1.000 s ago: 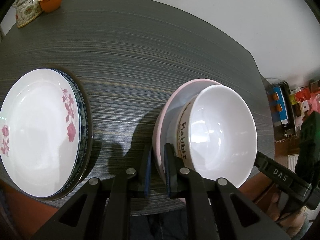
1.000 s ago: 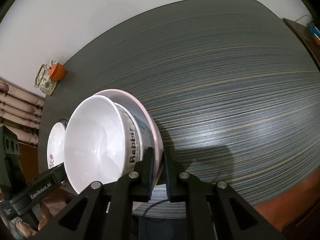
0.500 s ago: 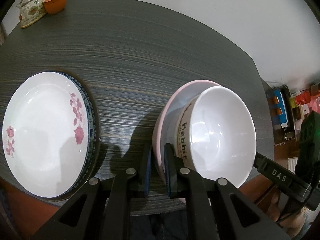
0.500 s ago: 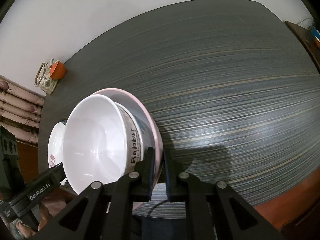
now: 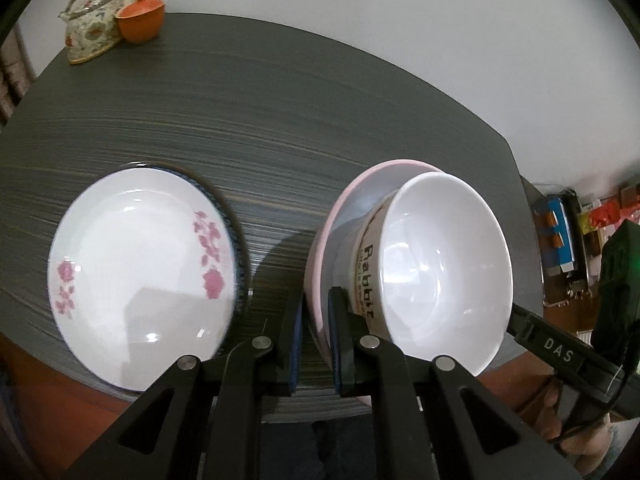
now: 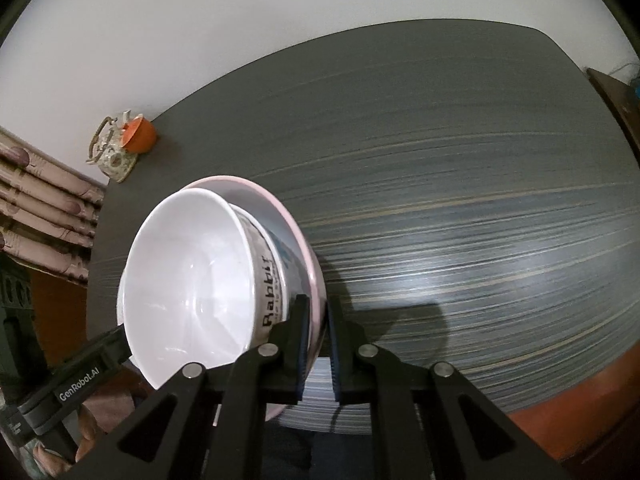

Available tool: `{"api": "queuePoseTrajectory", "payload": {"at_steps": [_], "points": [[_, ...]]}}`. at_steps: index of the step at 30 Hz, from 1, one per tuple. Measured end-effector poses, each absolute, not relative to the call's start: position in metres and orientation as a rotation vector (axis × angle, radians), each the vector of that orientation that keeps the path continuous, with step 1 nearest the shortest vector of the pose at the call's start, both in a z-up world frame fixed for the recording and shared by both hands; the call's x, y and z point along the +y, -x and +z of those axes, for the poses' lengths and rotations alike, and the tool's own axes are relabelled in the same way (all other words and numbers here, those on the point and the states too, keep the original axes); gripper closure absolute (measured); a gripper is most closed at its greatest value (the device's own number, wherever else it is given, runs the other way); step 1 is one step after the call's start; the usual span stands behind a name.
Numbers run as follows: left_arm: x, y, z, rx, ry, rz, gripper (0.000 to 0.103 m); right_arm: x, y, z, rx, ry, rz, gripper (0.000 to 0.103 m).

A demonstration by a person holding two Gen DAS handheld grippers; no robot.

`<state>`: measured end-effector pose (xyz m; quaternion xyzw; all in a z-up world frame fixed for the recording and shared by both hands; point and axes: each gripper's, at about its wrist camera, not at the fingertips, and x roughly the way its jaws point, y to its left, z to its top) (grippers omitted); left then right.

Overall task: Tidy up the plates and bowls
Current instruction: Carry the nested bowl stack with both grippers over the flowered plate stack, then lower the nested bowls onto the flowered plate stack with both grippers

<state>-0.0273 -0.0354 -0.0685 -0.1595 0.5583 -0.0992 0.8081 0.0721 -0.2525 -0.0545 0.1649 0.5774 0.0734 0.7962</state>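
A pink plate (image 5: 352,200) carries a white bowl (image 5: 444,264) lettered "Rabbit". My left gripper (image 5: 316,312) is shut on the plate's left rim. My right gripper (image 6: 318,320) is shut on its right rim (image 6: 312,272), with the bowl (image 6: 188,288) to the left of it. Both hold the plate above the dark table (image 5: 280,128). A white plate with pink flowers (image 5: 136,276) lies on a blue-rimmed plate at the left in the left wrist view.
A floral teapot (image 5: 90,24) and an orange cup (image 5: 140,20) stand at the table's far left corner; they also show in the right wrist view (image 6: 138,136). The table's front edge (image 6: 560,392) runs just below the grippers. A wall stands behind the table.
Both grippers have risen and moved with the pink plate and bowl; the flowered plate stack now sits closer to the centre of the left view, and the teapot shows larger.
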Motion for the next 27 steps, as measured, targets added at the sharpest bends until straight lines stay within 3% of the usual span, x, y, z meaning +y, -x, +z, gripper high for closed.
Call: {"api": "queuePoseTrajectory", "payload": {"at_steps": [27], "points": [[0.076, 0.057, -0.035, 1.127, 0.452, 0.023, 0.094, -0.128, -0.087, -0.008, 1.25, -0.216, 0.375, 0.094]]}}
